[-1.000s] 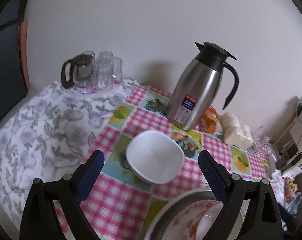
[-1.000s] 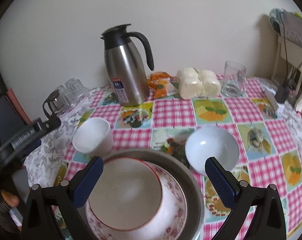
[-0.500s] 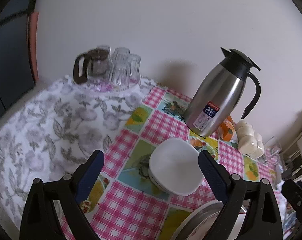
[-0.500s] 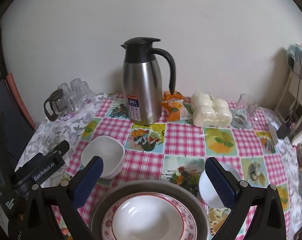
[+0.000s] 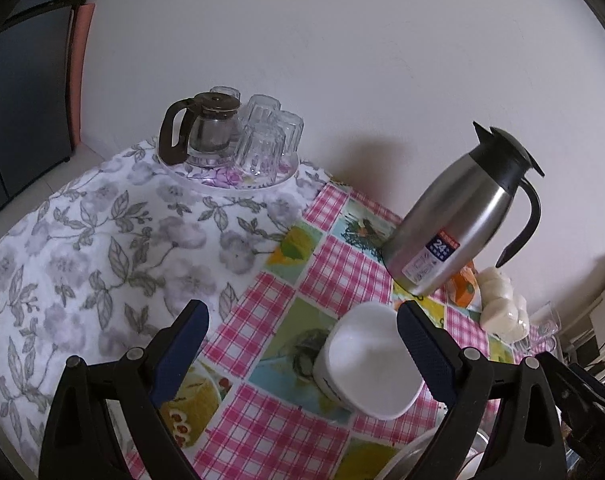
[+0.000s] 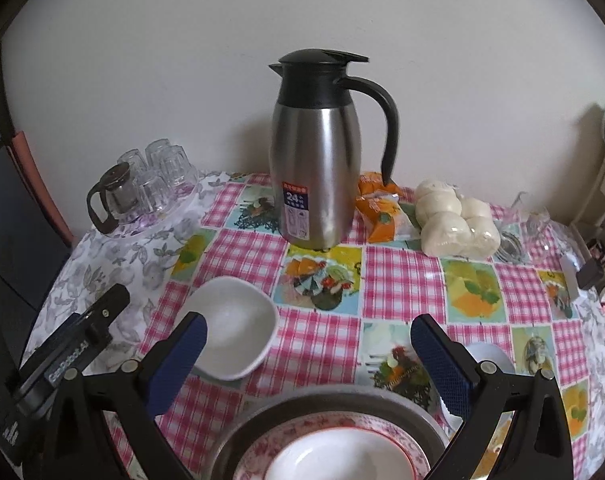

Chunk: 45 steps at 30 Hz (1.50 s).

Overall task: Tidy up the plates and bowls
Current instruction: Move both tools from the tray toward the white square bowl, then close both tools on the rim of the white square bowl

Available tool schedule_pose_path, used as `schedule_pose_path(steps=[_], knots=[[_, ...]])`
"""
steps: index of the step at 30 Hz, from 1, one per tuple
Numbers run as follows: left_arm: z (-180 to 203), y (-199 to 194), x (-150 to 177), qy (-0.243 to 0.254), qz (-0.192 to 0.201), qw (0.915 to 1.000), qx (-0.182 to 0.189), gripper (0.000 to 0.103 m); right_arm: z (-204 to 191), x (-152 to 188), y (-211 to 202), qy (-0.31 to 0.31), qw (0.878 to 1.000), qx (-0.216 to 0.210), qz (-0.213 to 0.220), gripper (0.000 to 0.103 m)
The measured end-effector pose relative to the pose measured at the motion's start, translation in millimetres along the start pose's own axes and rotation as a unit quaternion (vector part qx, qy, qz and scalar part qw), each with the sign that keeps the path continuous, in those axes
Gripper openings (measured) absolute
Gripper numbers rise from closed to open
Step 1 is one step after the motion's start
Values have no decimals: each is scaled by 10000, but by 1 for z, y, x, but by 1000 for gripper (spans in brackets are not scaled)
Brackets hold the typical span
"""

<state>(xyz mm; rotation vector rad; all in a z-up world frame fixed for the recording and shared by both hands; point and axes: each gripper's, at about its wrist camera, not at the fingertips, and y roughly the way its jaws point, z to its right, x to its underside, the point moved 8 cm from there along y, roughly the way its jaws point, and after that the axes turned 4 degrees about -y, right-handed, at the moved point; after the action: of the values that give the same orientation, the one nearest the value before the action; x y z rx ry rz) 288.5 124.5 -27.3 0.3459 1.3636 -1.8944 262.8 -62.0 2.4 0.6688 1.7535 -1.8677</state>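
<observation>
Between placements: left gripper (image 5: 302,344) and right gripper (image 6: 308,354) both spread wide, nothing held. White square bowl (image 6: 232,326) loose on cloth in front of steel thermos (image 6: 316,152), to its left; round bowl (image 6: 488,356) in front, to its right; stack in metal pan (image 6: 262,420) nearest camera. Next, probably: straddle square bowl's rim, clamp, lift onto stack.

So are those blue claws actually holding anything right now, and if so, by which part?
Nothing is held. The left gripper and the right gripper are both open and empty, above the table, near the white square bowl.
</observation>
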Motion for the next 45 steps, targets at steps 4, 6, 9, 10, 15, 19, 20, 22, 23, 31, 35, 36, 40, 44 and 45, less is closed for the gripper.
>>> schedule_pose_path(steps=[4, 6, 9, 10, 15, 19, 20, 22, 23, 31, 35, 36, 40, 44, 45], knots=[[-7, 8, -4, -125, -10, 9999, 32, 95, -14, -14, 3, -132, 9999, 2, 106, 103], [-10, 13, -3, -202, -57, 9998, 55, 95, -21, -20, 6, -181, 9997, 29, 133, 103], [-13, 23, 0, -208, -165, 9996, 68, 95, -26, -24, 14, -136, 9998, 74, 89, 103], [-14, 26, 2, -250, -208, 9994, 107, 95, -26, -25, 19, -65, 9999, 91, 37, 103], [-23, 37, 4, -513, -322, 9981, 132, 95, -22, -18, 42, 78, 9994, 242, -228, 103], [-25, 43, 5, -533, -356, 9978, 166, 95, -16, -7, 62, 291, 9977, 285, -542, 103], [-24, 45, 6, -536, -379, 9977, 187, 95, -16, -4, 67, 318, 9971, 288, -632, 103], [-20, 48, 8, -519, -460, 9972, 295, 95, -17, 3, 78, 359, 9957, 240, -815, 103], [-19, 50, 10, -509, -488, 9971, 281, 95, -18, 7, 82, 382, 9951, 196, -893, 103], [-14, 66, 23, -556, -756, 9947, 430, 95, -13, 24, 105, 511, 9900, 239, -1291, 102], [-9, 76, 33, -515, -1000, 9925, 477, 94, -15, 27, 112, 449, 9886, 247, -1416, 88], [-8, 77, 34, -527, -1050, 9918, 495, 92, -16, 28, 114, 462, 9880, 233, -1453, 87], [-6, 82, 40, -568, -1220, 9894, 548, 70, -19, 32, 121, 390, 9867, 197, -1568, 76], [-2, 86, 45, -554, -1356, 9872, 635, 61, -23, 35, 126, 355, 9856, 172, -1645, 53], [-1, 86, 47, -566, -1396, 9863, 666, 58, -23, 36, 127, 366, 9852, 164, -1667, 50]])
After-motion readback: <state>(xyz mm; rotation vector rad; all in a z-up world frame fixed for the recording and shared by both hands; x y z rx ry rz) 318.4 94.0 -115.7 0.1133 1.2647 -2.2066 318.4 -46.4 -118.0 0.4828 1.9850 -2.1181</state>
